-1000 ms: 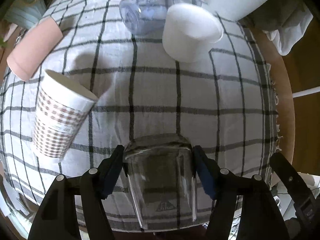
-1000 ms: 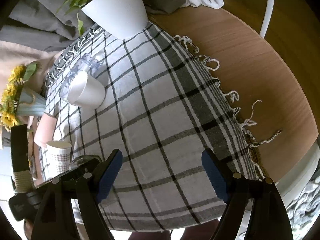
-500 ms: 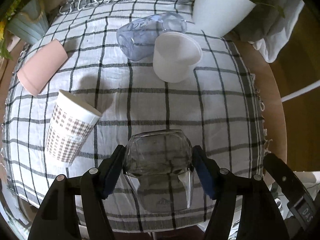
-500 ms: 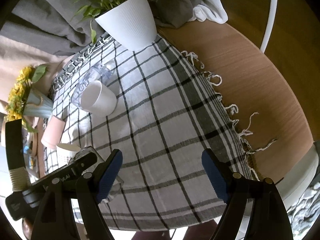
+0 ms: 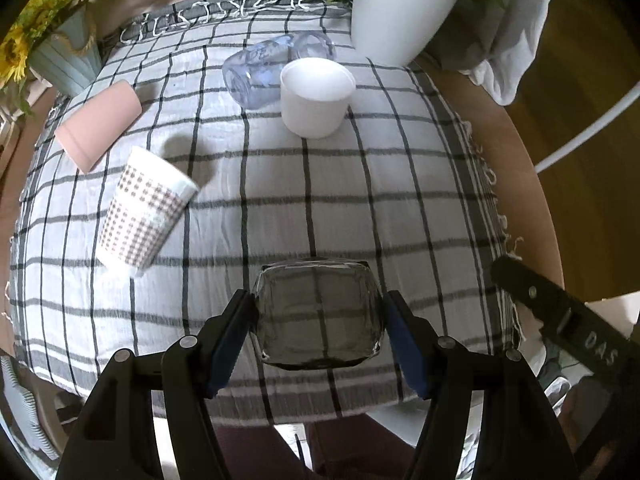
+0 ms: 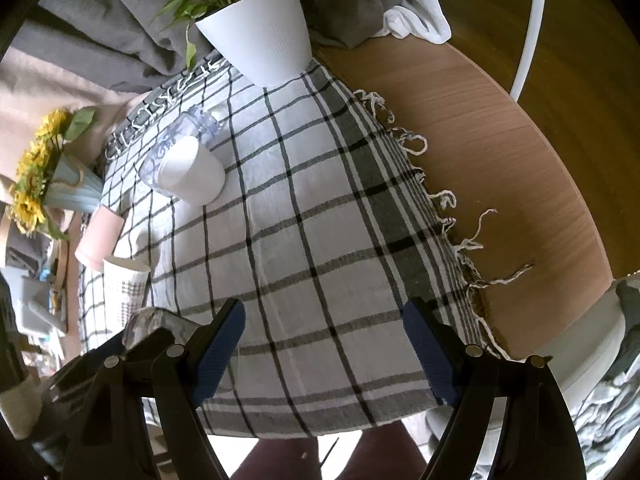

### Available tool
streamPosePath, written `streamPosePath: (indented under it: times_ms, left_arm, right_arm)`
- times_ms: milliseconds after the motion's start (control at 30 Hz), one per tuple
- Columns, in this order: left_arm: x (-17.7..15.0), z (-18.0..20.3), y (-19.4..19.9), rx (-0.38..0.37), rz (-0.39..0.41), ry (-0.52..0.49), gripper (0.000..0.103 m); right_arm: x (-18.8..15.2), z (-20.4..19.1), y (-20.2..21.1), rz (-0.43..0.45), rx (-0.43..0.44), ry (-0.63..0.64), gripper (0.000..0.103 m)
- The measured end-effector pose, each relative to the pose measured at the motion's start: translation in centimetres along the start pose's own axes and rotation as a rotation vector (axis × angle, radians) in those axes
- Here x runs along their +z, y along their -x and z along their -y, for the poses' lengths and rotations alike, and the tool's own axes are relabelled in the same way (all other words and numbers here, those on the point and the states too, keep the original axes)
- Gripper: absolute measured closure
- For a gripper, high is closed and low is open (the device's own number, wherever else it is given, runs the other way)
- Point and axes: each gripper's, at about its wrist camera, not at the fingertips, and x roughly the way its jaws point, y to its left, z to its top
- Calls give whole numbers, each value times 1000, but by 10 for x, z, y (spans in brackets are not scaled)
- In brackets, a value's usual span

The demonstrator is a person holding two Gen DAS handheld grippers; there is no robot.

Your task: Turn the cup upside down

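Observation:
My left gripper [image 5: 320,328] is shut on a clear glass cup [image 5: 318,316], held above the near edge of the checked tablecloth [image 5: 360,184]. The cup's squarish end faces the camera, tipped away from upright. In the right wrist view the same cup [image 6: 148,322] shows at the lower left, gripped by the left tool. My right gripper [image 6: 324,344] is open and empty over the cloth's near right part.
A patterned paper cup [image 5: 144,208], a pink cup [image 5: 100,124] lying down, a white cup [image 5: 316,96] and a clear jar [image 5: 260,72] on its side stand on the cloth. A white plant pot [image 5: 396,20] and sunflower vase [image 5: 60,52] are at the back.
My left gripper has lifted and pulled back with the glass cup, which has rotated so its end now faces the camera. The right gripper has risen slightly, still open.

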Motion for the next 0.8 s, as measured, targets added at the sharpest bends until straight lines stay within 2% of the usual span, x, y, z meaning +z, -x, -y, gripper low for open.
streamPosePath:
  times_ms: [133,367,400,467,600,667,800]
  left_arm:
    - [-12,2,-1,-16,-22,0,37]
    - [-18,3,2,-24,4,5,34]
    - [-18,2,3,-31,17,5,32]
    - [-17,1,8,-32,58,15,17]
    - [-17,0,23,-43,119,13,15]
    - [-20,-2,34,-38,150,13,9]
    - [-33,-14,62,38,255,26,5]
  right_arm:
    - [-3,0,2,-2,-7,18,22]
    - [-8,-1,3,-3,-15,47,22]
    - [-9,-1,4,4,-17,45,21]
    - [-9,-1,7,6,-21,43,17]
    - [-9,-4,19,48,-36,58,14]
    - [-11,-5,28,74,-31,50,14]
    - [-23,-12,62,204,-41,44,14]
